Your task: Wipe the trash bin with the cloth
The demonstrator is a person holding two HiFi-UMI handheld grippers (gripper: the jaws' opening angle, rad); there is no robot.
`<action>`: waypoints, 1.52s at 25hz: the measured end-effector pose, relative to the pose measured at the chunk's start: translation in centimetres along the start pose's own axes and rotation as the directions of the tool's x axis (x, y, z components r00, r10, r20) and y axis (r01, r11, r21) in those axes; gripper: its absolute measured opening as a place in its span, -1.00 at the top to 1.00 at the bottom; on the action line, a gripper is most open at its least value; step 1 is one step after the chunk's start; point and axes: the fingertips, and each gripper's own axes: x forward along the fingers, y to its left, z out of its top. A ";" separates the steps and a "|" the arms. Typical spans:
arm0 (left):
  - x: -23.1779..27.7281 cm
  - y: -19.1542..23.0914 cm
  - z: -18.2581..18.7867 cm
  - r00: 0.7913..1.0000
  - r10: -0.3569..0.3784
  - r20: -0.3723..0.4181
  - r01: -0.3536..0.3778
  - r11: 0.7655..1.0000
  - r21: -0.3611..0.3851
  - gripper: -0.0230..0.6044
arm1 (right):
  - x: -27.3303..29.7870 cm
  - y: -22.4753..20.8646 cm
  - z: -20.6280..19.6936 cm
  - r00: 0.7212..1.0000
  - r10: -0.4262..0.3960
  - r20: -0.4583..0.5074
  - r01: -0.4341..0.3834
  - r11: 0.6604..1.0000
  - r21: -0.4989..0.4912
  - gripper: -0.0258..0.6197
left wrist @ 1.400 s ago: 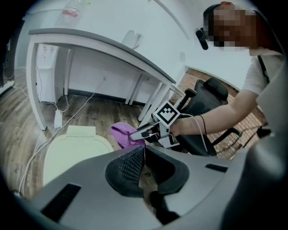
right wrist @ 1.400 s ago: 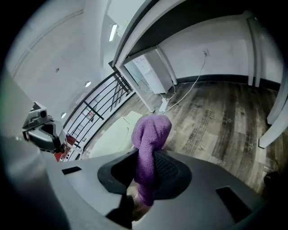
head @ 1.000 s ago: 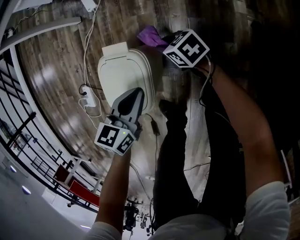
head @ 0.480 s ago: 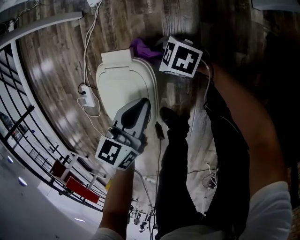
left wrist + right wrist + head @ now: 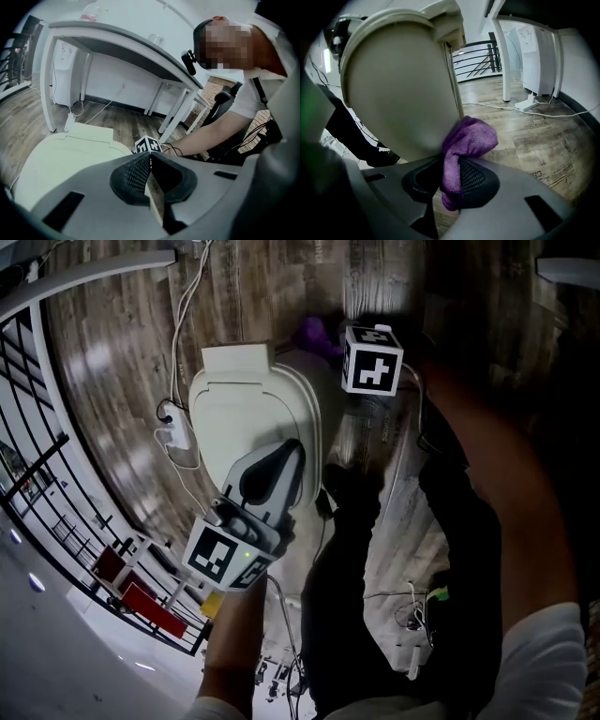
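Cream trash bin [image 5: 248,413] upright on the wooden floor [image 5: 103,381], lid shut, in the middle of the head view. Over the lid's 5 o'clock edge, the left gripper [image 5: 284,451], fingers pressed together with nothing between them — contact with the lid not clear. At the bin's 1 o'clock, the right gripper [image 5: 450,174], angled down beside the side wall, fingers clamped on a purple cloth [image 5: 468,138]. Cloth bunched up past the fingertips, a short tail trailing back between them, the bunch right against the bin's wall low down. White power strip [image 5: 173,434] with cables on the floor at the bin's 9 o'clock. Dark shoe [image 5: 349,486] at its 4 o'clock. White bench [image 5: 122,42] beyond the bin in the left gripper view; black railing [image 5: 42,479] out toward 8 o'clock.
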 end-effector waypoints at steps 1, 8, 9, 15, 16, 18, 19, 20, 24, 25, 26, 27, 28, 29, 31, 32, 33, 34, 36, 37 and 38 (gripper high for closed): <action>0.0 -0.1 0.1 1.000 0.000 0.002 0.000 1.000 0.004 0.92 | 0.4 -0.1 -0.2 1.000 -0.002 -0.007 0.002 1.000 -0.019 0.64; 0.1 -1.0 -0.2 1.000 -0.004 0.018 0.004 0.999 0.033 0.92 | 4.5 -1.1 -3.4 0.995 -0.027 -0.096 0.017 0.995 -0.100 0.65; 0.1 -1.1 -0.3 1.000 -0.006 0.015 0.006 0.999 0.032 0.92 | 5.2 -1.2 -4.0 0.993 -0.030 -0.112 0.018 0.995 -0.102 0.64; 0.4 -1.4 0.2 1.000 -0.027 0.004 0.027 1.000 0.012 0.92 | 8.5 -1.8 -7.9 0.970 -0.045 -0.238 0.014 0.991 -0.131 0.64; 0.5 -1.4 0.2 1.000 -0.030 0.003 0.030 1.000 0.009 0.92 | 9.1 -1.9 -8.7 0.963 -0.054 -0.265 0.015 0.989 -0.147 0.65; 0.5 -1.5 0.4 0.999 -0.038 0.002 0.038 0.999 0.011 0.92 | 10.3 -1.8 -10.1 0.947 -0.069 -0.313 0.015 0.985 -0.174 0.64; 0.5 -1.6 0.4 0.999 -0.044 0.003 0.044 0.999 0.016 0.92 | 10.7 -1.7 -10.6 0.941 -0.078 -0.328 0.019 0.984 -0.177 0.64; 0.5 -1.7 0.5 0.999 -0.050 0.005 0.050 0.999 0.022 0.92 | 11.1 -1.7 -11.2 0.935 -0.087 -0.342 0.027 0.984 -0.176 0.65; 0.5 -1.7 0.4 0.998 -0.056 -0.003 0.056 0.998 0.039 0.92 | 11.7 -1.9 -12.8 0.906 -0.128 -0.404 0.062 0.983 -0.172 0.64; 0.6 -1.6 0.2 0.998 -0.054 -0.011 0.055 0.998 0.042 0.92 | 11.6 -2.0 -12.9 0.901 -0.137 -0.412 0.075 0.984 -0.162 0.64; 0.7 -1.5 0.1 0.998 -0.052 -0.021 0.053 0.998 0.045 0.92 | 11.4 -2.2 -13.0 0.897 -0.148 -0.417 0.092 0.984 -0.153 0.64; 0.8 -1.5 0.1 0.998 -0.050 -0.031 0.051 0.998 0.046 0.92 | 10.9 -2.4 -13.0 0.893 -0.163 -0.419 0.111 0.983 -0.145 0.64; 1.0 -1.6 0.0 0.998 -0.048 -0.042 0.050 0.998 0.048 0.92 | 10.3 -2.7 -13.0 0.891 -0.177 -0.417 0.133 0.982 -0.134 0.64; 1.1 -1.7 0.1 0.997 -0.046 -0.056 0.049 0.997 0.052 0.92 | 9.5 -2.9 -13.0 0.892 -0.192 -0.410 0.156 0.981 -0.119 0.64; 1.3 -2.2 0.1 0.995 -0.040 -0.092 0.047 0.996 0.072 0.92 | 7.6 -3.1 -12.7 0.898 -0.217 -0.383 0.205 0.976 -0.071 0.64; 1.4 -2.4 0.1 0.993 -0.037 -0.112 0.046 0.995 0.086 0.92 | 6.5 -3.1 -12.4 0.905 -0.228 -0.359 0.230 0.973 -0.038 0.64; 1.5 -2.6 0.0 0.991 -0.033 -0.132 0.046 0.994 0.098 0.92 | 5.5 -3.0 -12.0 0.914 -0.238 -0.329 0.253 0.967 0.005 0.64; 1.7 -2.8 -0.1 0.988 -0.028 -0.150 0.044 0.993 0.106 0.92 | 4.4 -2.9 -11.4 0.924 -0.246 -0.292 0.273 0.960 0.055 0.64; 1.8 -3.1 -0.3 0.983 -0.022 -0.180 0.042 0.993 0.113 0.92 | 2.3 -2.3 -9.8 0.943 -0.262 -0.206 0.297 0.941 0.163 0.64; 1.8 -3.2 -0.3 0.982 -0.021 -0.190 0.044 0.992 0.116 0.92 | 1.3 -1.9 -8.9 0.949 -0.269 -0.162 0.300 0.930 0.213 0.64; 1.9 -3.3 -0.3 0.981 -0.022 -0.195 0.047 0.991 0.124 0.92 | 0.2 -1.4 -7.9 0.953 -0.277 -0.119 0.300 0.918 0.260 0.64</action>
